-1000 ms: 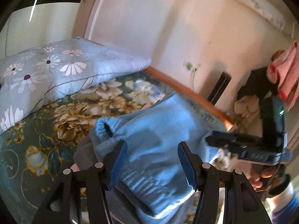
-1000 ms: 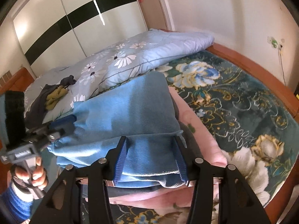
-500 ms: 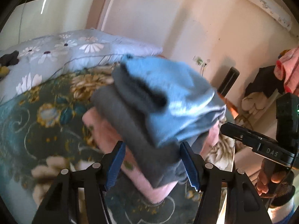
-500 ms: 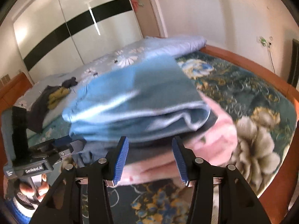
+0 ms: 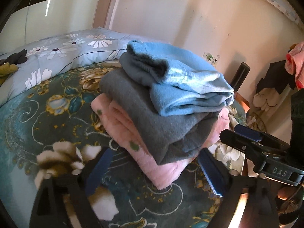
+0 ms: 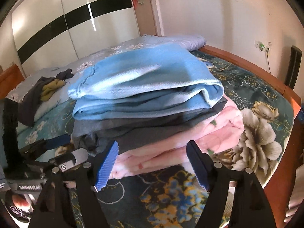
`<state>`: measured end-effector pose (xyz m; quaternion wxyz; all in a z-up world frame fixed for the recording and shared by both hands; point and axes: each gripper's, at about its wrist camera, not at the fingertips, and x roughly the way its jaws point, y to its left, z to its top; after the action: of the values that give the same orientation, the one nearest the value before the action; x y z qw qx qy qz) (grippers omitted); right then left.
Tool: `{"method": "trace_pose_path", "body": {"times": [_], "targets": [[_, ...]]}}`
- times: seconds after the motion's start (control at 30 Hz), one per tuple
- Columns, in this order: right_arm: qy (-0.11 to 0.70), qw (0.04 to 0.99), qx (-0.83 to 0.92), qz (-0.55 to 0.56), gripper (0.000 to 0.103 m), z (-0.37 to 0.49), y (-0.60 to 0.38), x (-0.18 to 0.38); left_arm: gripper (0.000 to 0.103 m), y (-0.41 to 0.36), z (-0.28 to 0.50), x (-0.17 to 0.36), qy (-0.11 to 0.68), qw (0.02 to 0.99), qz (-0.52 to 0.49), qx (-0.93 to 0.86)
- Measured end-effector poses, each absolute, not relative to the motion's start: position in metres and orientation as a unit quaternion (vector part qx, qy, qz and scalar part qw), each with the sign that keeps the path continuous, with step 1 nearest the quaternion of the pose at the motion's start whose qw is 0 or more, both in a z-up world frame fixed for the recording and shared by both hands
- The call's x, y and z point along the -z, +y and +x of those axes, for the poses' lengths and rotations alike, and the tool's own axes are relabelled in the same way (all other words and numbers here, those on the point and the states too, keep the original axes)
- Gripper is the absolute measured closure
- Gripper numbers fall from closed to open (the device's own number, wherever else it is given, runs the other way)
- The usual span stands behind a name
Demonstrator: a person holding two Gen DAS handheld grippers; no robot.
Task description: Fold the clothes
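Observation:
A stack of folded clothes lies on the bed: a light blue garment (image 5: pixel 182 87) (image 6: pixel 144 83) on top, a grey one (image 5: pixel 152 121) (image 6: pixel 144 131) under it, a pink fleece (image 5: pixel 131 133) (image 6: pixel 214 133) at the bottom. My left gripper (image 5: pixel 155 169) is open and empty, just short of the stack's near corner. My right gripper (image 6: pixel 152 163) is open and empty, in front of the stack's pink layer. Each gripper shows in the other's view, the right one (image 5: pixel 247 140) at right and the left one (image 6: pixel 55 148) at left.
The bed has a dark teal floral cover (image 5: pixel 47 114) and a wooden frame (image 6: pixel 247 64). A pale blue daisy duvet (image 5: pixel 62 53) lies at the back, with dark and olive clothes (image 6: pixel 49 89) on it. A wardrobe (image 6: pixel 66 19) stands behind. Clothes hang at right (image 5: pixel 296 64).
Both grippers let go of the blue garment and drew back from the stack. The blue garment now rests folded on top of the grey and pink ones.

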<state>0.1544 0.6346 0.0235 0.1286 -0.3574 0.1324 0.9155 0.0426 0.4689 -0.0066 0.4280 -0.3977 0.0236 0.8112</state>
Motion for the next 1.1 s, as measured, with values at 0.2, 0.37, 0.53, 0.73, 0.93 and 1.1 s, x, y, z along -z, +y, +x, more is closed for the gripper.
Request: {"method": "trace_pose_path", "body": {"times": [0.2, 0.37, 0.53, 0.73, 0.93, 1.1], "targets": [[0.128, 0.131, -0.914, -0.361, 0.02, 0.159, 0.626, -0.023, 0.0, 0.463, 0.046, 0.004, 0.022, 0.422, -0.397, -0.815], [0.13, 0.13, -0.916, -0.357, 0.019, 0.165, 0.62, -0.025, 0.0, 0.457, 0.054, 0.003, 0.031, 0.418, -0.391, -0.82], [0.127, 0.138, -0.916, -0.354, 0.009, 0.172, 0.612, -0.026, 0.0, 0.447, 0.059, 0.002, 0.029, 0.412, -0.393, -0.822], [0.131, 0.137, -0.916, -0.354, 0.009, 0.179, 0.605, -0.027, 0.0, 0.434, 0.063, -0.001, 0.014, 0.403, -0.391, -0.827], [0.132, 0.145, -0.915, -0.353, 0.008, 0.183, 0.6, -0.026, 0.0, 0.427, 0.065, -0.002, 0.011, 0.39, -0.392, -0.834], [0.123, 0.149, -0.914, -0.356, 0.004, 0.185, 0.594, -0.025, 0.0, 0.423, 0.067, 0.002, 0.021, 0.371, -0.396, -0.84]]}}
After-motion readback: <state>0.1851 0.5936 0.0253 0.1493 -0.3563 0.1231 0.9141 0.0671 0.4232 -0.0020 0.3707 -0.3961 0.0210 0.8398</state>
